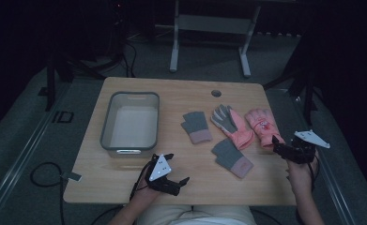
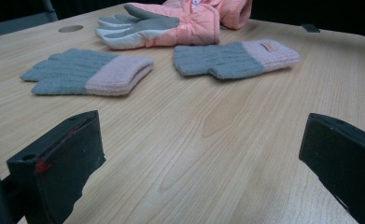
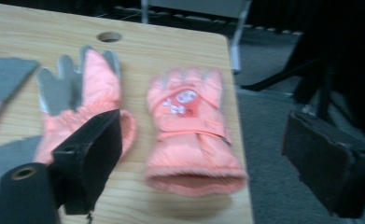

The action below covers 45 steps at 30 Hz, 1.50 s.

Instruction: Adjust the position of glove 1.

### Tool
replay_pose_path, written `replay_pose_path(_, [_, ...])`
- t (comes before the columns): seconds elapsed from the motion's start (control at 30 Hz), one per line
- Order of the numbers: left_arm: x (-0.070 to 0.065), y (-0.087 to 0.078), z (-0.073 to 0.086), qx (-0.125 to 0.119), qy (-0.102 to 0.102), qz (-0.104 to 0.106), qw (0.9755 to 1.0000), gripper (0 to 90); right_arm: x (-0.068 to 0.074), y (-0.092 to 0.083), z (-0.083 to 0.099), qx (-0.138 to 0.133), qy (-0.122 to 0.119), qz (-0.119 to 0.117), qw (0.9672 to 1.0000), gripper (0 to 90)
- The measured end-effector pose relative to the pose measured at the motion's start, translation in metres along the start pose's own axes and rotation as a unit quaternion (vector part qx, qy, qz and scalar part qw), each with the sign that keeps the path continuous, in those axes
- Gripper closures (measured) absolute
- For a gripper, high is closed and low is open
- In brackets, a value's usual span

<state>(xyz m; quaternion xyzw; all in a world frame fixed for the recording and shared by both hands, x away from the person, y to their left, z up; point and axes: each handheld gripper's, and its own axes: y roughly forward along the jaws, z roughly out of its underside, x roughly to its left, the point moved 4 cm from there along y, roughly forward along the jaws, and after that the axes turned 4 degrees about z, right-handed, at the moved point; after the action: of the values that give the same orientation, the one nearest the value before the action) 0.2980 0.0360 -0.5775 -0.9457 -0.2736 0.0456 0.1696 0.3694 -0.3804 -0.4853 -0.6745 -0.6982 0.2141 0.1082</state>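
The right gripper is lining up, jaws spread wide and empty, on the pink ski glove lying at the bench's right edge; the next move, I judge, calls for closing on its cuff. The left gripper is waiting wide open near the knit gloves, with the grey bin standing clear at the left and nothing blocking the reach.

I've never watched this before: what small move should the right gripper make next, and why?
Probably ease the right gripper forward over the pink glove at the table's right edge: its jaws stand wide open and empty, the cuff lies just ahead between them.
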Motion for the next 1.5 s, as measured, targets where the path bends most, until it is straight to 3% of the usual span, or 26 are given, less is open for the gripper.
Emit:
replay_pose_path(0.13, [0.001,0.0,0.0,-0.001,0.0,0.004,1.0,0.0,0.003,0.0,-0.013,0.011,0.002,-0.023,0.9997,16.0])
replay_pose_path(0.23, [0.001,-0.001,0.0,-0.003,-0.003,0.006,1.0,0.0,0.005,0.001,-0.021,0.014,-0.002,-0.025,0.9996,18.8])
replay_pose_path(0.33, [0.001,-0.001,0.0,-0.003,-0.002,0.007,1.0,0.0,0.009,0.001,-0.032,0.004,0.028,-0.043,0.9987,17.6])
replay_pose_path(0.6, [0.0,0.0,0.0,0.001,0.001,0.005,1.0,0.0,0.031,0.008,-0.049,0.003,0.012,-0.073,0.9972,12.6])
replay_pose_path(0.7, [0.0,0.0,0.0,0.0,0.001,0.005,1.0,0.0,0.04,0.012,-0.056,-0.002,0.007,-0.074,0.9972,11.1])
replay_pose_path(0.8, [0.0,0.0,0.0,0.0,0.0,0.005,1.0,0.0,0.052,0.015,-0.061,0.0,0.011,-0.095,0.9954,11.1])
replay_pose_path(1.07, [0.001,0.0,0.0,-0.001,-0.002,0.006,1.0,0.0,0.08,0.026,-0.069,0.007,-0.025,-0.139,0.99,14.3])
replay_pose_path(1.13, [0.001,0.0,0.0,0.0,-0.002,0.007,1.0,0.0,0.088,0.03,-0.07,0.014,-0.032,-0.155,0.9873,15.6])
replay_pose_path(1.5, [0.001,0.0,0.0,-0.001,-0.002,0.011,0.9999,0.0,0.129,0.053,-0.069,0.035,-0.058,-0.195,0.9785,19.2])
